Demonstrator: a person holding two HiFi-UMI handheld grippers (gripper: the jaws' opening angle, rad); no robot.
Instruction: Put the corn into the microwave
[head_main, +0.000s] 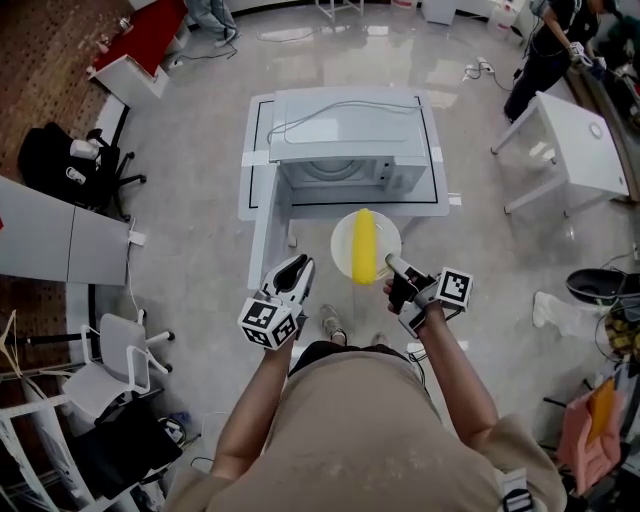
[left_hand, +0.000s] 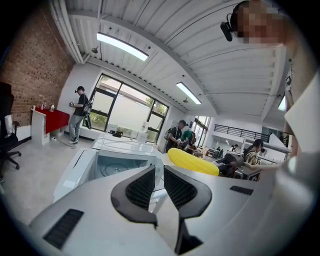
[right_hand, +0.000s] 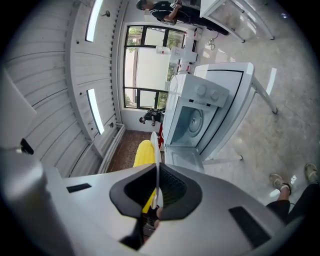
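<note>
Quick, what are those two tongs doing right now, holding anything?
Left tongs: slightly open, empty.
Right tongs: closed on the rim of the plate, which carries the corn.

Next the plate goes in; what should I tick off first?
1. Microwave door open: ok.
2. Cavity free of things: ok, only the turntable shows.
3. Right gripper shut on the plate rim: ok.
4. Corn lying on plate: ok.
5. Left gripper empty, apart from plate: ok.
6. Plate level: cannot tell.
</note>
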